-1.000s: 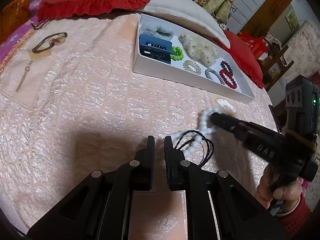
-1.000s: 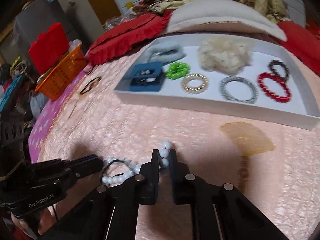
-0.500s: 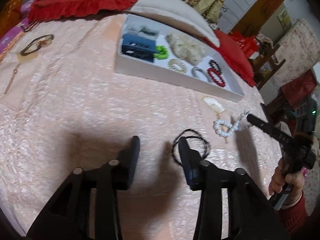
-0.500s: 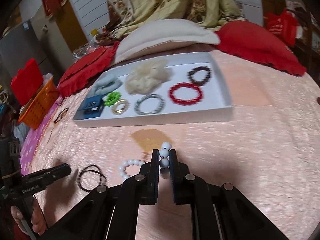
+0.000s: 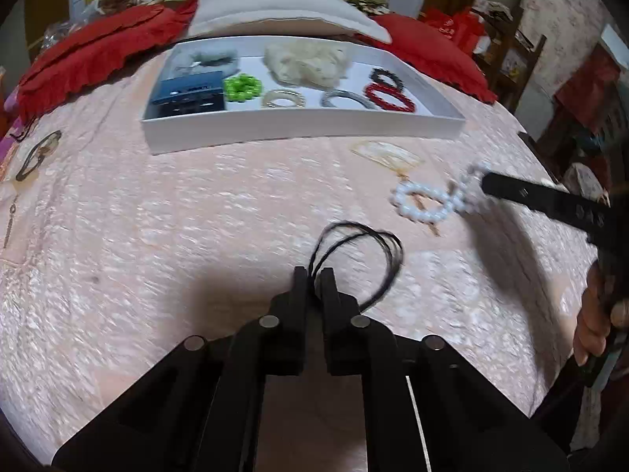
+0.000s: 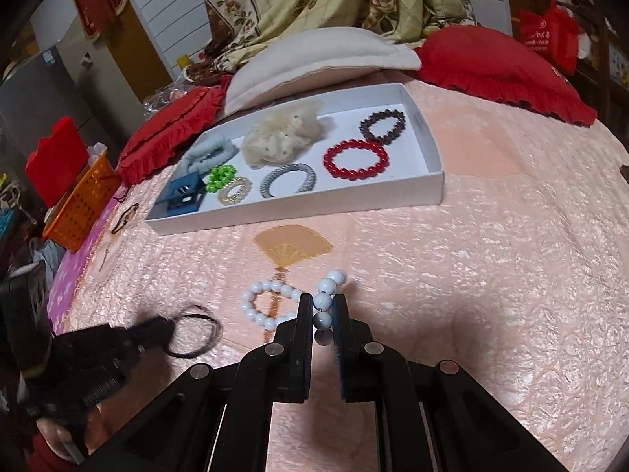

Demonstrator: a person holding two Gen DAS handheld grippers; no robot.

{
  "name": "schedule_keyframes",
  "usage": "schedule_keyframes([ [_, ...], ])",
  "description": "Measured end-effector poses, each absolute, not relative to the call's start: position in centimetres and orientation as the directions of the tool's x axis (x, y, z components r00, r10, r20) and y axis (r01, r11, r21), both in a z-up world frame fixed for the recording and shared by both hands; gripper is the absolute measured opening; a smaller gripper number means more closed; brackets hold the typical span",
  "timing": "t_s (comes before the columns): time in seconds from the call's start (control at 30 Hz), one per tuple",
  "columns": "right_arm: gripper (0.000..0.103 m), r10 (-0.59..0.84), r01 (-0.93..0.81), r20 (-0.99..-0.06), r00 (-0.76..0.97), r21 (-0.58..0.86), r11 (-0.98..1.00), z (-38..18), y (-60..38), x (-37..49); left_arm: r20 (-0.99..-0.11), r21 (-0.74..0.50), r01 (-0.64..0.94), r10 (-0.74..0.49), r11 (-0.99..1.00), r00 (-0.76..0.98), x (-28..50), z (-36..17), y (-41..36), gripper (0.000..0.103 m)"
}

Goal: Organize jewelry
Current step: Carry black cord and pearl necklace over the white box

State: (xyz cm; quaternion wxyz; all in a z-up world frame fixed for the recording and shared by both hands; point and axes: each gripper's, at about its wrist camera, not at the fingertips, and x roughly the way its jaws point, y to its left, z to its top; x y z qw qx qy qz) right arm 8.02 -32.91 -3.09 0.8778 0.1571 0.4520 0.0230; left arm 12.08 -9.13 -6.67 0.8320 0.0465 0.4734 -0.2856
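Left wrist view: left gripper [image 5: 313,275] fingers were nearly closed on black hair tie [image 5: 363,249], looped ahead on bed. Right gripper [image 6: 323,306] fingers were pinched on white bead bracelet [image 6: 271,303]; lifting clear before white tray [image 6: 298,204] was advised.

A tray [image 6: 431,185] lies on the bedspread [image 6: 511,259] in front of the pillows [image 6: 314,63]. Inside it, a clip [image 6: 181,194] sits at the left end and two bead bracelets [image 6: 355,159] toward the right (a scrunchie [image 6: 281,137] between them). Nearer than the tray lie a fan-shaped ornament [image 6: 291,249], a pearl bracelet [image 6: 271,303] and, left of that, a cord loop [image 6: 196,330].
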Motion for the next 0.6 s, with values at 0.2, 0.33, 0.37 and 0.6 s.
schedule_keyframes([
  [0.2,0.009,0.186,0.085,-0.771,0.609,0.297,0.951,-1.9,-32.6,8.6,-0.784,-0.207,0.517,-0.457,0.830,0.419,11.0,-5.0,-8.7,0.003],
  [0.33,0.009,0.192,0.075,-0.752,0.631,0.305,0.949,-0.4,-33.0,9.0,-0.759,-0.241,0.498,-0.482,0.833,0.438,10.9,-3.4,-7.6,0.003],
  [0.37,0.009,0.190,0.073,-0.746,0.638,0.305,0.950,0.1,-33.0,9.1,-0.754,-0.246,0.494,-0.485,0.834,0.444,10.9,-2.9,-7.5,0.003],
  [0.6,0.009,0.171,0.058,-0.701,0.693,0.290,0.955,3.7,-33.8,9.7,-0.721,-0.262,0.486,-0.504,0.834,0.475,11.5,-0.3,-6.4,0.003],
])
